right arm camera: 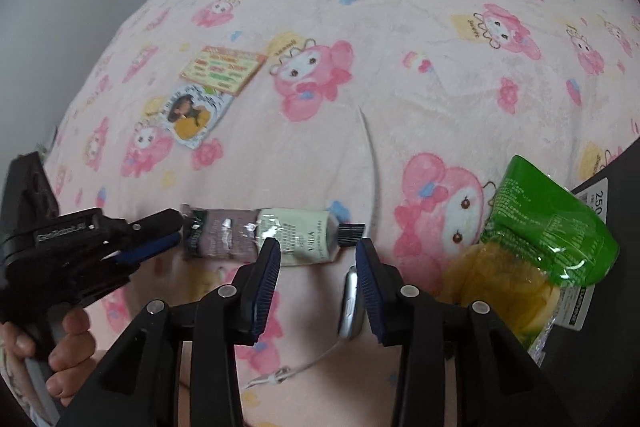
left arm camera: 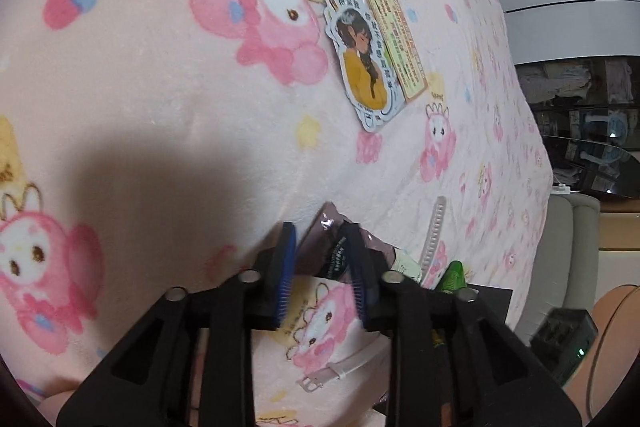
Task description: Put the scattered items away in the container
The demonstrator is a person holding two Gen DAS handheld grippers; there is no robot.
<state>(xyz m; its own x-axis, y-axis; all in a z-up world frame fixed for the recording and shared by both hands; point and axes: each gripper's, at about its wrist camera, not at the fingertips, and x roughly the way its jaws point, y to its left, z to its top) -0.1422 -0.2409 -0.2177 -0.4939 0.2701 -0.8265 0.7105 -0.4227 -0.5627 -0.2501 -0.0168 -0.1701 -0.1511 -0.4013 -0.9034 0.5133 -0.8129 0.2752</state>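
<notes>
Surface: bed covered by a pink cartoon-print blanket (right arm camera: 400,27).

Item 1: hand-cream tube (right arm camera: 296,237), cap pointing right in the right wrist view, crimped tail joined to a brownish foil sachet (right arm camera: 220,239). The long axis runs crosswise to the right gripper (right arm camera: 316,283), which sits just short of it, fingers parted wide and holding nothing. The left gripper (right arm camera: 176,231) comes in from the left, its fingertips at the sachet's end; the left wrist view shows its fingers apart with the sachet (left arm camera: 324,251) between or just beyond them, so whether there is contact I cannot tell. The left gripper appears the nearer to a grasp along the axis.

Item 2: watch (right arm camera: 352,303) with a pale strap, lying beside the right gripper's right finger.

Item 3: two printed cards (right arm camera: 204,91), overlapping, well apart toward the far left of the bed.

Item 4: green snack bag (right arm camera: 552,227) with yellow contents, leaning on the dark box (right arm camera: 616,211) at the right edge. Probably the container; its inside is not visible.
</notes>
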